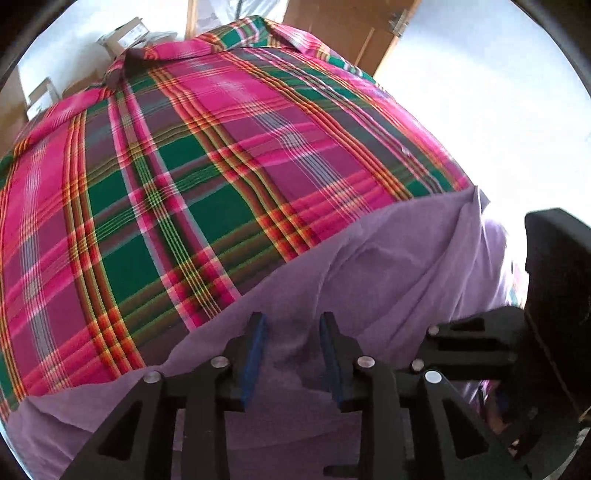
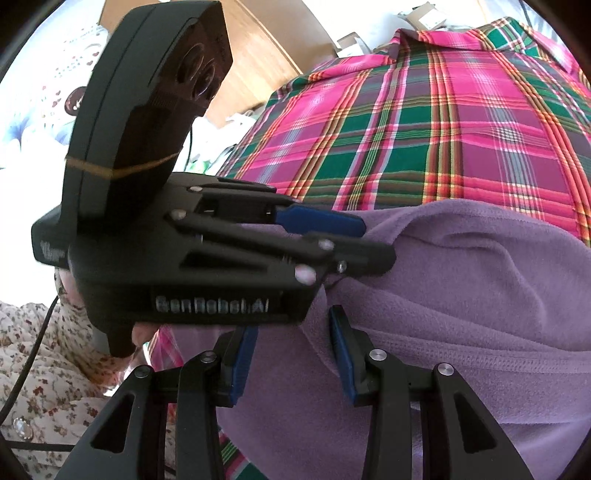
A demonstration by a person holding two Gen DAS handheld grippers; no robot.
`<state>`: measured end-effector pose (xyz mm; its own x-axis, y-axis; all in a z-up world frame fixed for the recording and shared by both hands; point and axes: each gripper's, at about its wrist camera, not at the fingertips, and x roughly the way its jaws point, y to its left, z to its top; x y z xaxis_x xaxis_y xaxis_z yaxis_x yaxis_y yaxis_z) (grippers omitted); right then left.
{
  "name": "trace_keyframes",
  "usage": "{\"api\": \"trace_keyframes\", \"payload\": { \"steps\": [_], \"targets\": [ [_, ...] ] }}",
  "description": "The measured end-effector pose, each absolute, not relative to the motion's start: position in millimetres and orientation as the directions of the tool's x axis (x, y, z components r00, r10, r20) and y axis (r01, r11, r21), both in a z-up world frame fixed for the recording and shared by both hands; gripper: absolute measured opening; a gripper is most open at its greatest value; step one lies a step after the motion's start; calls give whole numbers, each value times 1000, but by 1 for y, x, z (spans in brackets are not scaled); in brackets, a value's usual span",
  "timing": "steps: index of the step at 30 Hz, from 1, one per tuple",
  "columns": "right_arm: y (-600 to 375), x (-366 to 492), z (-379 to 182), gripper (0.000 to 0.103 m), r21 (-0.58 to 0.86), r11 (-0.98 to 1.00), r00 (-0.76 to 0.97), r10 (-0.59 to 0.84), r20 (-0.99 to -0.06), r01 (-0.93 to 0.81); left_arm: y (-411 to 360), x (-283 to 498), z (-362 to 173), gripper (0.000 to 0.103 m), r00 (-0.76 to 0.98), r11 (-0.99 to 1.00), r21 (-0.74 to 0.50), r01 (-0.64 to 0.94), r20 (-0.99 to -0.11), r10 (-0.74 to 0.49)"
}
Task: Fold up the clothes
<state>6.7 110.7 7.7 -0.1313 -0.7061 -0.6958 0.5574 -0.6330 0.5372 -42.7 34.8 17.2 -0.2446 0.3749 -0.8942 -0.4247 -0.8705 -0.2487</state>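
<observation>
White walls, wooden door panels and a few cardboard boxes ring a surface spread with a bright plaid cloth in pink, green and orange; whether it is a bed or a bench underneath cannot be told, since the cloth hides it all. On the near part of that cloth lies the garment to be folded, a soft purple fleece, rumpled and humped up rather than flat.

Both tools work the same near edge of it, close together. The left tool comes in from the side, and in the right wrist view its blue-padded fingers look pinched together on a bunch of the fleece, with the fabric puckering toward them; its own camera, though, shows a gap between the pads, so I cannot tell for sure whether it has a grip. The right tool has its fingers parted with a ridge of fleece running between them, the pads not pressed against it (a hemmed edge runs just to its right).

My reading is that the two tools sit side by side so that one stretch of edge can be lifted or carried evenly, which keeps a limp fabric from sagging between them. Whether this hump is a fold being made or a garment being spread out, the scene does not settle. A flowered sleeve shows at lower left.
</observation>
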Motion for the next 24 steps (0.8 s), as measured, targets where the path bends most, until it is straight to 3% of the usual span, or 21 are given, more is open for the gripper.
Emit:
{"api": "trace_keyframes", "payload": {
  "steps": [2,11,20,22,24],
  "targets": [
    [110,6,7,42,539,-633,-132,-707,-695,556,30,-45,21,6,-260,-870,-267,-415,-881,395],
    [110,4,7,42,543,-634,-136,-710,-691,551,9,-55,40,1,-331,-859,-348,-376,-815,475],
    [114,-4,4,42,568,-638,-134,-718,-683,520,6,-66,38,2,-314,-846,-425,-323,-795,520],
    [113,-3,4,42,565,-639,-136,-717,-684,522,12,-65,32,6,-275,-857,-401,-323,-827,490],
    [114,-4,3,42,570,-637,-136,-720,-680,518,17,-62,29,19,-267,-870,-360,-336,-850,455]
  ]
}}
